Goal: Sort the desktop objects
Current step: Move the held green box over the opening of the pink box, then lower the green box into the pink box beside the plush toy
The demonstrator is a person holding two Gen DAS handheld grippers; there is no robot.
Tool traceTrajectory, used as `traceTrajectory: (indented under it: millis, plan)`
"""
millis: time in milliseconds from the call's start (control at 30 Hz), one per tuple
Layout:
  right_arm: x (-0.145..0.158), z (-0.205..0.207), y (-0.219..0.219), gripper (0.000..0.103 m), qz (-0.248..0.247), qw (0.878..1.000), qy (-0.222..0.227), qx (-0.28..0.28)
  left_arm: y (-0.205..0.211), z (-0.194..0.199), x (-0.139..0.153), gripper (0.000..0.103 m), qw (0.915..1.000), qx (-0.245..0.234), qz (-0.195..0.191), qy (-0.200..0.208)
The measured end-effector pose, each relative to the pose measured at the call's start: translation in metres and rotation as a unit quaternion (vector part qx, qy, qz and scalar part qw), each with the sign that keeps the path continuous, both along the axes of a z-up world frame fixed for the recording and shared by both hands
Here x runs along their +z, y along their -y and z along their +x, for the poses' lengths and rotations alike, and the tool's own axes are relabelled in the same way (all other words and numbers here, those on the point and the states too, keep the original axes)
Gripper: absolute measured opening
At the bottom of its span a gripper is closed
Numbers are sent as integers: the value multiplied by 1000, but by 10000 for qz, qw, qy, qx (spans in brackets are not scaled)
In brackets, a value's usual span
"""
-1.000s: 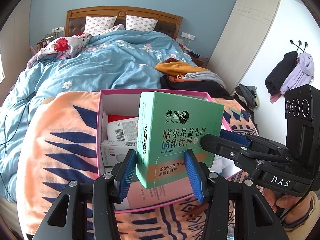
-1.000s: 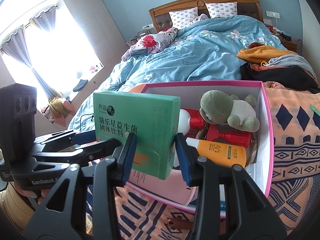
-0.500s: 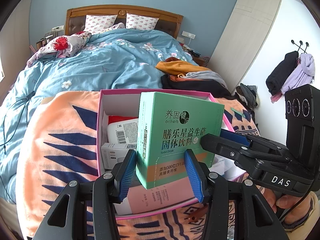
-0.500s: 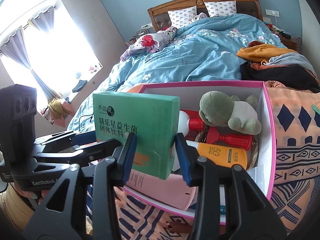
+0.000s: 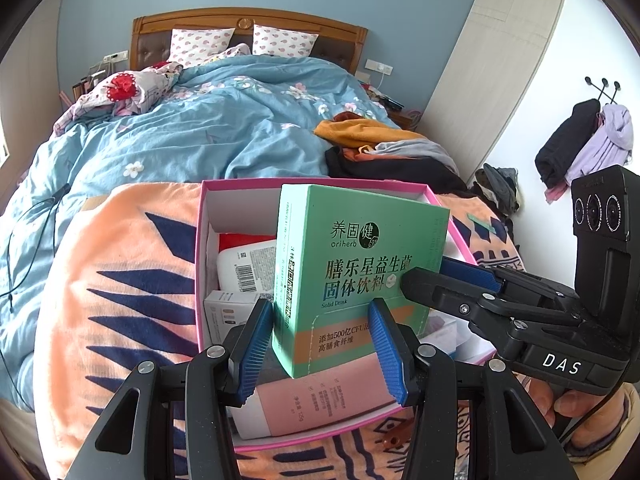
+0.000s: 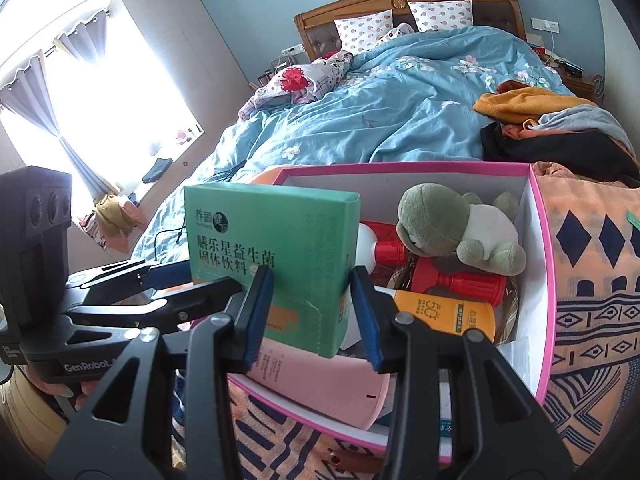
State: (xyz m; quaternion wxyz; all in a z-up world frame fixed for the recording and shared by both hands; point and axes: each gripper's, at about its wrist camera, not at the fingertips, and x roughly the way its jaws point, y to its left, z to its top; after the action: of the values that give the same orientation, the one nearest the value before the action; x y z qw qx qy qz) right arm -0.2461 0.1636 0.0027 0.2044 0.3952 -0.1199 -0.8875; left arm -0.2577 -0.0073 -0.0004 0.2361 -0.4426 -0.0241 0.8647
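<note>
A green drink-mix box (image 5: 360, 276) (image 6: 272, 260) hangs upright over the near left part of a pink-rimmed open box (image 5: 304, 181) (image 6: 540, 264). Both grippers are shut on it. My left gripper (image 5: 322, 346) clamps its lower end between blue pads. My right gripper (image 6: 312, 314) clamps its lower right corner. In the left wrist view the right gripper (image 5: 436, 280) reaches in from the right; in the right wrist view the left gripper (image 6: 208, 286) comes from the left. The green box hides part of the pink box's inside.
Inside the pink box lie a green plush toy (image 6: 452, 228), an orange sunscreen tube (image 6: 444, 314), red plastic pieces (image 6: 460, 280), a pink tube (image 5: 320, 400) and white packets (image 5: 248, 268). It sits on an orange and navy patterned blanket (image 5: 120, 280). Behind are a blue duvet (image 5: 224, 136) and piled clothes (image 5: 384, 152).
</note>
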Motion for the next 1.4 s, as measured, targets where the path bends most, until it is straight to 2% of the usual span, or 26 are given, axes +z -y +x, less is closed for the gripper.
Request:
traceTrajectory:
  millis: [833, 1400]
  plan:
    - [-13, -17, 1, 43, -22, 10000, 97, -10, -2, -17, -10, 50, 9999, 6, -129, 48]
    - [-13, -32, 3, 43, 31, 9999, 104, 6, 2, -28, -13, 50, 9999, 61, -50, 77]
